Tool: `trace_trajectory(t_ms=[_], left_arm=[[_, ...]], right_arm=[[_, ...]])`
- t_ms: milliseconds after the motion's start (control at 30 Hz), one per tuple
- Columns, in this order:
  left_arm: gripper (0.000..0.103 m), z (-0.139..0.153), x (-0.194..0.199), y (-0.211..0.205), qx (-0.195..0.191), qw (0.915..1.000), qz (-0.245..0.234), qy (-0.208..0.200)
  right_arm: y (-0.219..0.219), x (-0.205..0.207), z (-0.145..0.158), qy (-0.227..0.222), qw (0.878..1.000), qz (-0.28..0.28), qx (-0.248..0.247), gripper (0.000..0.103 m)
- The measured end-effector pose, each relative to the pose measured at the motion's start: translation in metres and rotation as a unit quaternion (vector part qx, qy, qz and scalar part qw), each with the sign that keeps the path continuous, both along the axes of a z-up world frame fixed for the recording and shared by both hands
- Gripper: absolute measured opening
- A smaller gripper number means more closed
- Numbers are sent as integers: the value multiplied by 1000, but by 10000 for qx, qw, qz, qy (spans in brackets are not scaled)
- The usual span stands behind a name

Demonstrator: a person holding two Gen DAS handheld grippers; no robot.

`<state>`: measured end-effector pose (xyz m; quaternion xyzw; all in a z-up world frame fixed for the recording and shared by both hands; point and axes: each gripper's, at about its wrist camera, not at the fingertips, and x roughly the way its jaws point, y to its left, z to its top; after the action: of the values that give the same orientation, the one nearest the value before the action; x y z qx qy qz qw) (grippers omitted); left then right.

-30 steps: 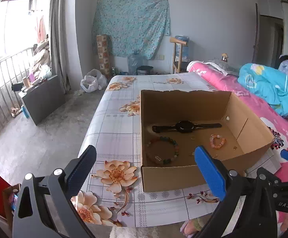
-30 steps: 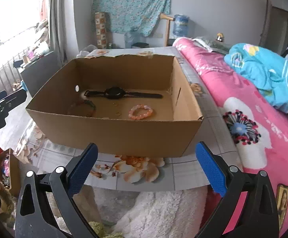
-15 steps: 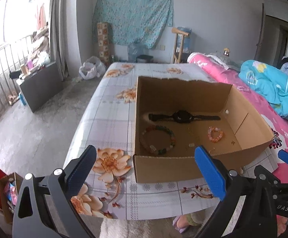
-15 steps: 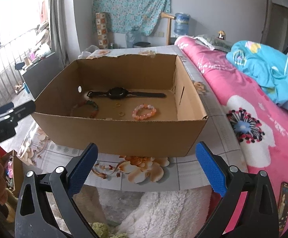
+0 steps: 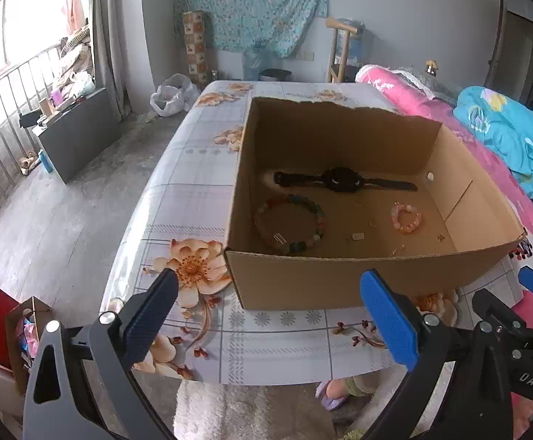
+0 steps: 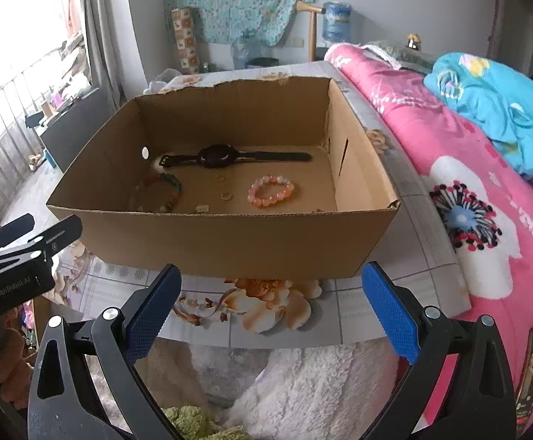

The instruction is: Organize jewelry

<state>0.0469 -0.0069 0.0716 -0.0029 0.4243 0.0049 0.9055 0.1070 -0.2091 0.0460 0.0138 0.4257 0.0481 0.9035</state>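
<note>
An open cardboard box (image 5: 343,282) (image 6: 237,238) stands on a floral-cloth table (image 5: 186,205). Inside lie a black watch (image 5: 343,180) (image 6: 219,156), a multicoloured bead bracelet (image 5: 292,224) (image 6: 164,190), a pink bead bracelet (image 5: 406,217) (image 6: 271,190) and small rings (image 6: 226,195). My left gripper (image 5: 266,311) is open and empty, held before the box's near wall. My right gripper (image 6: 270,300) is also open and empty, in front of the box on its right side. Each gripper shows at the edge of the other's view.
A bed with a pink quilt (image 6: 486,190) and a blue blanket (image 6: 493,102) runs along the table's right side. White fluffy fabric (image 6: 303,385) lies below the table's near edge. Bags (image 5: 6,326) sit on the floor at left; a dark cabinet (image 5: 79,139) stands by the railing.
Both grippers have risen and tilted, so the views look further down into the box. Nothing in the box has moved and both grippers stay open.
</note>
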Motion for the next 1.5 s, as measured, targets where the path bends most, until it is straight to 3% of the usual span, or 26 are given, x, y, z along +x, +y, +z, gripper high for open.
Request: trace_trajectory(t_ms=[1500], left_arm=[[97,-9,5,-5,42,9995,-2,301]], right_arm=[[-4,14,-5,250,9995,-122,119,95]])
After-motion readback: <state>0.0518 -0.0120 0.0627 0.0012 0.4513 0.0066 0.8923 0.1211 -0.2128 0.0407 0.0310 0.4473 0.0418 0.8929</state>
